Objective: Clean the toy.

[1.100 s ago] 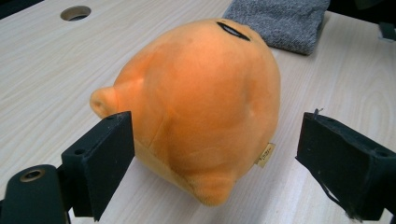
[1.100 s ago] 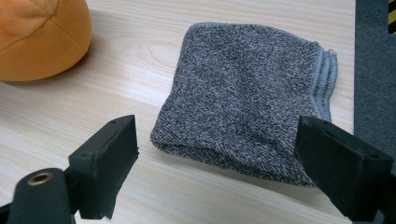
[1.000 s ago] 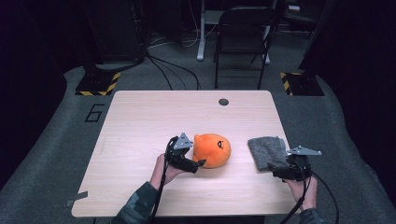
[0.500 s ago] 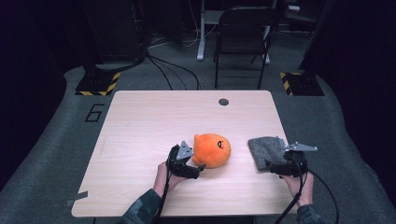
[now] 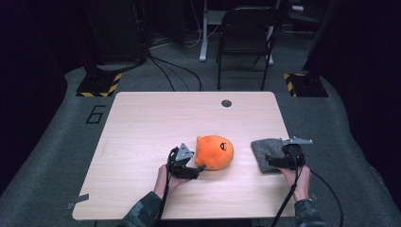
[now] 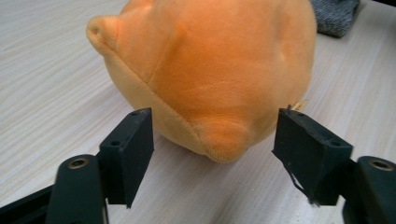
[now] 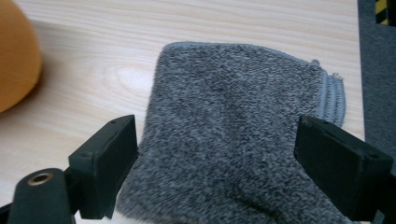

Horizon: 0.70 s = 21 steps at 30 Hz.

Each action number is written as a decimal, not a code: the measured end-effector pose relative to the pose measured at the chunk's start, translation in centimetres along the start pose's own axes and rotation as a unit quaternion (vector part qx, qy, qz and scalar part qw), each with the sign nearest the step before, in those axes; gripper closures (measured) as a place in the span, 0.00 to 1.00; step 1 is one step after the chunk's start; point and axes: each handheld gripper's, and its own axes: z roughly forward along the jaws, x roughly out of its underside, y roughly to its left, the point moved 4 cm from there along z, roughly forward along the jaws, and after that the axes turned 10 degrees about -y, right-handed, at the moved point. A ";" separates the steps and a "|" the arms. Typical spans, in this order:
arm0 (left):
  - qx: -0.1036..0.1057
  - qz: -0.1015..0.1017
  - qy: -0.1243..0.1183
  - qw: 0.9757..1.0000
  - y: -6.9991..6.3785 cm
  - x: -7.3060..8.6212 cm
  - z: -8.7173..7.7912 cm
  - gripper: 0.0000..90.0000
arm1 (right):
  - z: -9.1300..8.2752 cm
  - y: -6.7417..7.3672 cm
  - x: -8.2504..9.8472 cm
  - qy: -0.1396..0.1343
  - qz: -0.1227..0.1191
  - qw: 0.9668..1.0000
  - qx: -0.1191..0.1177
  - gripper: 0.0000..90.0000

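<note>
An orange plush toy (image 5: 213,151) lies on the wooden table (image 5: 142,123), right of centre near the front. My left gripper (image 5: 197,167) sits low at its near left side. In the left gripper view the plush (image 6: 210,60) bulges between the jaws of that gripper (image 6: 215,119); the jaws have just been closing, and a gap remains at each pad. A grey knitted cloth (image 5: 265,147) lies flat to the right of the plush. My right gripper (image 5: 270,161) stands open at the cloth's near edge, and its jaws (image 7: 217,126) straddle the cloth (image 7: 233,116).
A round cable hole (image 5: 226,103) sits at the table's far edge. A folding chair (image 5: 246,38) and floor cables stand behind the table. The table's right edge runs just beyond the cloth. The left half of the table holds bare wood.
The left gripper has sunk toward the tabletop at the plush's side and its jaws have narrowed. The right gripper has slid left onto the grey cloth's edge.
</note>
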 end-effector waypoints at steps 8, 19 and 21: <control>0.001 0.005 -0.003 1.000 -0.5 0.4 0.2 0.52 | 1.6 -0.2 0.1 0.016 0.009 1.000 0.014 0.14; 0.003 0.007 -0.008 1.000 -0.5 0.6 0.3 0.71 | 4.5 0.0 1.6 0.065 -0.006 0.998 0.027 0.22; 0.003 0.005 -0.009 1.000 -0.5 0.6 0.3 0.72 | 4.2 0.1 1.6 0.068 -0.006 0.997 0.023 0.32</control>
